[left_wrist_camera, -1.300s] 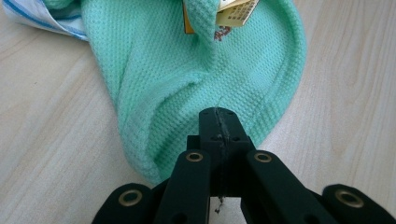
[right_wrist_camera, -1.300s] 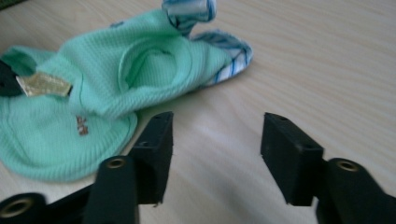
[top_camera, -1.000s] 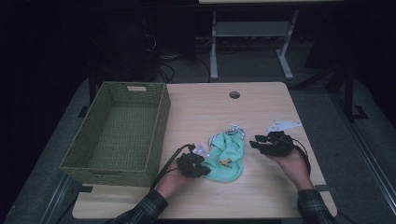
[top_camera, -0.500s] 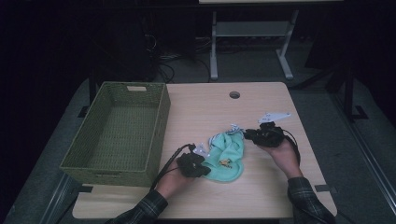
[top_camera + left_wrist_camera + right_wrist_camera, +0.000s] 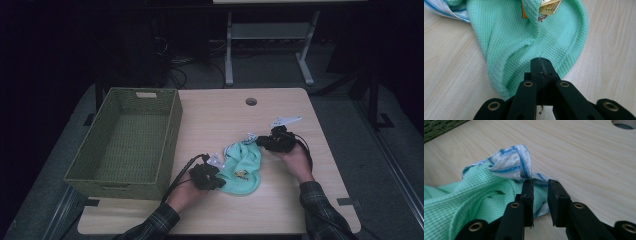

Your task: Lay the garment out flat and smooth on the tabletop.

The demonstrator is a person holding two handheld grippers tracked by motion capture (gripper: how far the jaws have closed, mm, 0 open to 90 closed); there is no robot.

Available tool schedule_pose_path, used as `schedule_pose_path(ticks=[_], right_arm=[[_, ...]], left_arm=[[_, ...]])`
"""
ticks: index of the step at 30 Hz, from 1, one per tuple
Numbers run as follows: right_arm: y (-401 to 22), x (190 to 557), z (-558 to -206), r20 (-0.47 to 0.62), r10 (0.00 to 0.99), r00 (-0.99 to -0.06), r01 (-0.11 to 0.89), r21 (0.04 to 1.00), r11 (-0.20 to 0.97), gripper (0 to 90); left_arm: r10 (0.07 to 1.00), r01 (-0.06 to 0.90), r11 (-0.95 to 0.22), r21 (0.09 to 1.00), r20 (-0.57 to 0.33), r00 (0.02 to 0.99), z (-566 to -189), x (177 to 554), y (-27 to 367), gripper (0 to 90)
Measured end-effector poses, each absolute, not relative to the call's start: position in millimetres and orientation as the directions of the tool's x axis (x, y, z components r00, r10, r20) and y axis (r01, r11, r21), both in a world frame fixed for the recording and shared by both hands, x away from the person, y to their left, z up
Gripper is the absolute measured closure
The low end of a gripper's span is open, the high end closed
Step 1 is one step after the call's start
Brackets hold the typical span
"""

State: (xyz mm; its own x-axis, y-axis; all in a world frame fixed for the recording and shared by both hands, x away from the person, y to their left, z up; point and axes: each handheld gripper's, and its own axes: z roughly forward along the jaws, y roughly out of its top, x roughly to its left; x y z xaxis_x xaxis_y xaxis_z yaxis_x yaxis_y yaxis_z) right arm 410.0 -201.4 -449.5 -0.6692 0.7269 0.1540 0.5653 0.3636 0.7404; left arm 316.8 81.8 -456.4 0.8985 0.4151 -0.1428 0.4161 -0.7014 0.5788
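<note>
Left gripper [image 5: 541, 65] clenched on the mint waffle-knit garment's [image 5: 243, 167] hem. Right gripper [image 5: 541, 195] jaws parted, just closing, striped trim [image 5: 511, 162] between them, not pressed.

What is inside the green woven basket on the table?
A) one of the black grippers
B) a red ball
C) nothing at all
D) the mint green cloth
C: the high view shows the green woven basket with a bare bottom, while the mint green waffle cloth lies beside it on the wooden table.
</note>
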Motion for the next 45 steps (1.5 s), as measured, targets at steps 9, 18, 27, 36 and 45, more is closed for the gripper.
schedule_pose_path(ticks=[9,18,27,36,45], right_arm=[[-194.3,415.9,-465.5,0.148,0.722,-0.675,0.580,0.712,0.396,71.3],[-191.5,414.8,-471.5,0.120,0.719,-0.684,0.576,0.694,0.432,85.3],[-197.3,412.8,-464.3,0.107,0.728,-0.677,0.561,0.716,0.416,89.2],[-210.9,411.7,-456.9,0.096,0.752,-0.652,0.560,0.730,0.392,89.5],[-231.2,415.2,-462.0,0.098,0.795,-0.599,0.591,0.724,0.356,89.8]], left_arm=[[0.414,0.413,-0.703,0.579,-0.138,0.900,-456.4,316.6,81.6,89.7],[0.406,0.400,-0.718,0.570,-0.125,0.905,-455.6,316.9,81.6,89.7],[0.406,0.402,-0.718,0.568,-0.128,0.905,-455.5,317.4,82.0,89.7],[0.409,0.404,-0.717,0.568,-0.127,0.904,-455.5,317.0,81.8,89.7],[0.409,0.404,-0.716,0.569,-0.126,0.904,-455.6,316.9,81.9,89.7]])
